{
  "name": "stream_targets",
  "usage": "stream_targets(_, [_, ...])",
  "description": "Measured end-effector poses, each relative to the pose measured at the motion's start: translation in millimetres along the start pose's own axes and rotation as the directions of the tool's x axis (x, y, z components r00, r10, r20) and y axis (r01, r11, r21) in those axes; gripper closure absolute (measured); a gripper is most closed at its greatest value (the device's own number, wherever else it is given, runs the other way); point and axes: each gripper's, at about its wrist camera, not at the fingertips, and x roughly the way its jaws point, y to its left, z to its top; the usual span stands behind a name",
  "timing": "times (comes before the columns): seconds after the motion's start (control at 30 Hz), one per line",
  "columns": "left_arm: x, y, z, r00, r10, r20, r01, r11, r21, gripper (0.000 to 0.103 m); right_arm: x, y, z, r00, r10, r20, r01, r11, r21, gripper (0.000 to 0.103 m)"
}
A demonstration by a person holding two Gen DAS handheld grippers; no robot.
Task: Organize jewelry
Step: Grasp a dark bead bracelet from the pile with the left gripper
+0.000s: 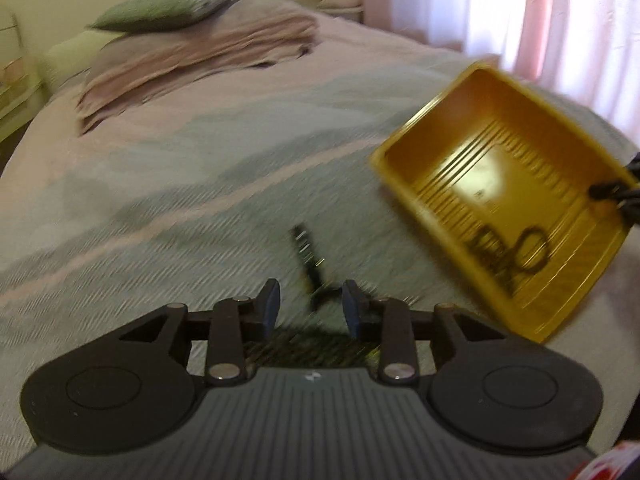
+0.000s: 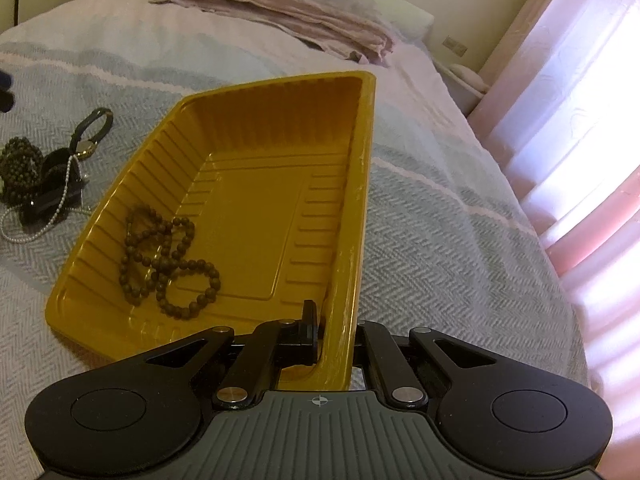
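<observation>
While ribbed yellow tray (image 2: 256,184) cradles round-beaded necklace (image 2: 168,256).

Lit softly by daylight through blown-out pink curtains (image 2: 580,120) at right, left-wrist view smeared by motion blur, right-wrist view sharp, both bowed and darkened at fisheye corners.

No readable words, brand names or numbers showed in either view. The only sign was a small white crosshair mark (image 2: 318,401) on the ribbed grey body of the right hand-held gripper (image 2: 335,330); a similar white mark (image 1: 311,376) on the left hand-held gripper (image 1: 309,307) was too blurred to make out.
</observation>
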Motion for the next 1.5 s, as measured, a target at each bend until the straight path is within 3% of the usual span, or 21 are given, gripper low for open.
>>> stream_targets(0.2, [9.0,12.9,-33.8,0.999,0.019,-0.038,-0.018,0.999,0.033,0.072,2.7,-0.8,4.1,1.0,0.008,-0.02,-0.009,1.0,-0.012,0.099])
stream_targets(0.3, [11.2,1.3,-48.2,0.999,-0.01,-0.037,0.015,0.991,0.135,0.072,2.1,-0.4,4.3,1.0,0.004,-0.019,-0.004,1.0,-0.016,0.099])
stream_targets(0.37, [15.5,-10.8,-56.3,0.999,0.0,-0.032,0.008,0.967,0.254,0.072,1.4,0.4,4.7,1.0,0.0,-0.017,0.0,1.0,-0.02,0.099])
stream_targets(0.47, [23.0,-26.6,-67.5,0.999,0.032,-0.024,-0.018,0.89,0.455,0.073,0.9,1.0,5.4,1.0,-0.004,-0.015,0.003,1.0,-0.023,0.099])
stream_targets(0.73, [38.1,-41.3,-82.4,1.0,-0.003,-0.03,0.023,0.691,0.722,0.077,1.1,2.0,5.8,1.0,-0.014,-0.011,0.014,1.0,-0.023,0.099])
stream_targets(0.8, [41.4,-44.6,-83.8,0.999,0.001,-0.037,0.028,0.654,0.756,0.086,1.3,1.9,6.2,1.0,-0.015,-0.007,0.015,1.0,-0.02,0.099])
stream_targets(0.87, [42.9,-46.1,-84.3,0.999,0.016,-0.04,0.021,0.638,0.77,0.093,1.1,1.1,6.3,1.0,-0.015,-0.006,0.014,1.0,-0.018,0.099])
stream_targets(0.9, [41.8,-45.5,-83.4,0.999,0.012,-0.042,0.024,0.641,0.767,0.097,1.0,0.9,6.3,1.0,-0.014,-0.006,0.014,1.0,-0.019,0.099])
stream_targets(1.1, [28.3,-37.4,-69.5,0.999,0.012,-0.034,0.016,0.7,0.714,0.098,0.4,-0.2,6.5,1.0,-0.013,-0.006,0.013,1.0,-0.02,0.099])
stream_targets(1.3, [-2.9,-29.1,-28.5,0.999,-0.032,0.037,0.004,0.802,0.598,0.098,-1.6,0.9,5.7,1.0,-0.01,0.004,0.01,1.0,-0.017,0.099])
stream_targets(1.5, [-24.6,-35.7,10.1,0.991,-0.12,0.064,0.078,0.89,0.448,0.098,-2.9,0.5,5.0,1.0,-0.004,0.008,0.004,1.0,-0.013,0.099])
